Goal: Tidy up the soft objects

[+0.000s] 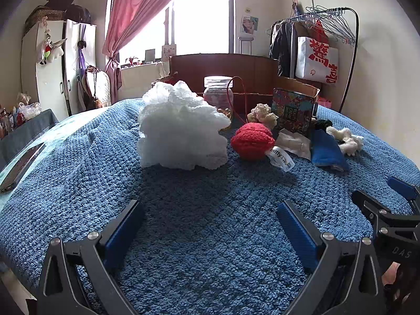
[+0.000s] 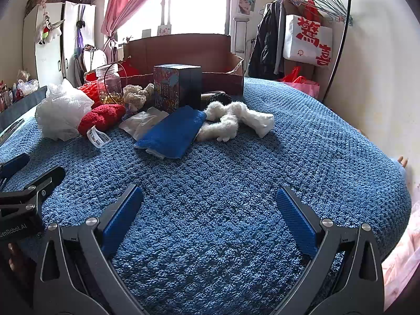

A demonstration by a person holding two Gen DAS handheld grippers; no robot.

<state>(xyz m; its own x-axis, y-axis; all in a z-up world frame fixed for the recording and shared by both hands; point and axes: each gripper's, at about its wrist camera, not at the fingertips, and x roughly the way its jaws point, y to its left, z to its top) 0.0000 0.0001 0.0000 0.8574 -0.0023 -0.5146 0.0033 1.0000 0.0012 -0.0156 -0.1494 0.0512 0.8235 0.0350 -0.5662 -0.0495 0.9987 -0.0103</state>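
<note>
Left tongs and right tongs, both spread apart and empty, above a blue towel. Beyond them lie a white mesh pouf, red knitted piece, and folded blue cloth, near a patterned box.

Ahead of the left jaws, the white mesh pouf hides part of the glass jar from us. A black item behind the blue cloth is too covered to name. Left of the jaws, the frame edge crops a flat dark device.
</note>
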